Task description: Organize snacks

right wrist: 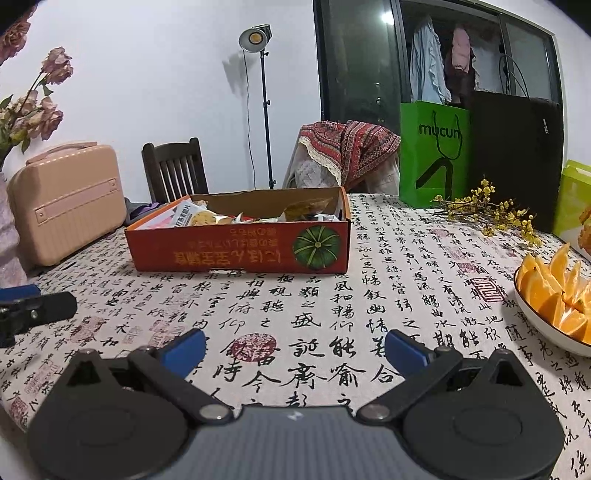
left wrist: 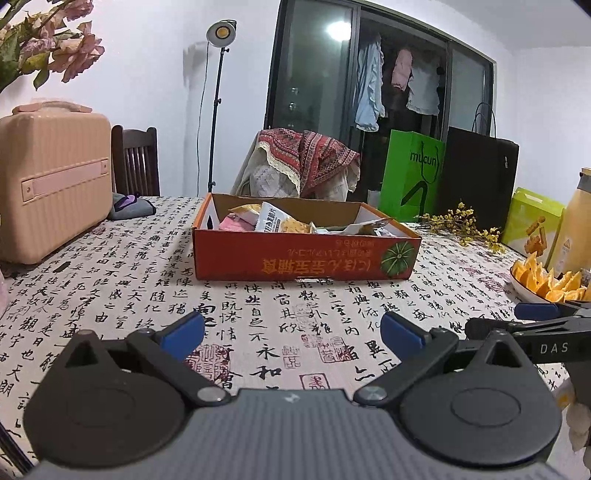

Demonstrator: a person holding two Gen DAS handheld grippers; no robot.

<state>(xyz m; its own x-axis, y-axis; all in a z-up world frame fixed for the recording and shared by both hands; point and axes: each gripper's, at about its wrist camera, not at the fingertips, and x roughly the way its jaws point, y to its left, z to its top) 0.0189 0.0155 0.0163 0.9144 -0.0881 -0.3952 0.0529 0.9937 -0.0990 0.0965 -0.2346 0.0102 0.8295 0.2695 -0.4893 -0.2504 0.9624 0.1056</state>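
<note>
Bare counter [right wrist: 295, 306] lies open between both spread claws and the red snack box [right wrist: 240, 243] mid-counter. The orange-slice bowl [right wrist: 554, 306] crowds the right edge; the pink case [left wrist: 51, 184] blocks the far-left corner, bags [right wrist: 436, 155] the far-right.

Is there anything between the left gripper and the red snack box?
No, only bare tablecloth lies between the left gripper and the red snack box, seen in the left wrist view.

A lived-in home dining room is showing here: a table [right wrist: 369, 295] is wearing a calligraphy-print cloth, with wooden chairs [right wrist: 173, 166] standing behind it and laundry [left wrist: 369, 88] hanging beyond the dark glass door. A pink vanity case [left wrist: 51, 184], shopping bags [right wrist: 432, 155], dried flowers [left wrist: 48, 44] and a bowl of orange wedges [right wrist: 554, 295] are sitting around, beside a floor lamp [left wrist: 221, 35].
</note>
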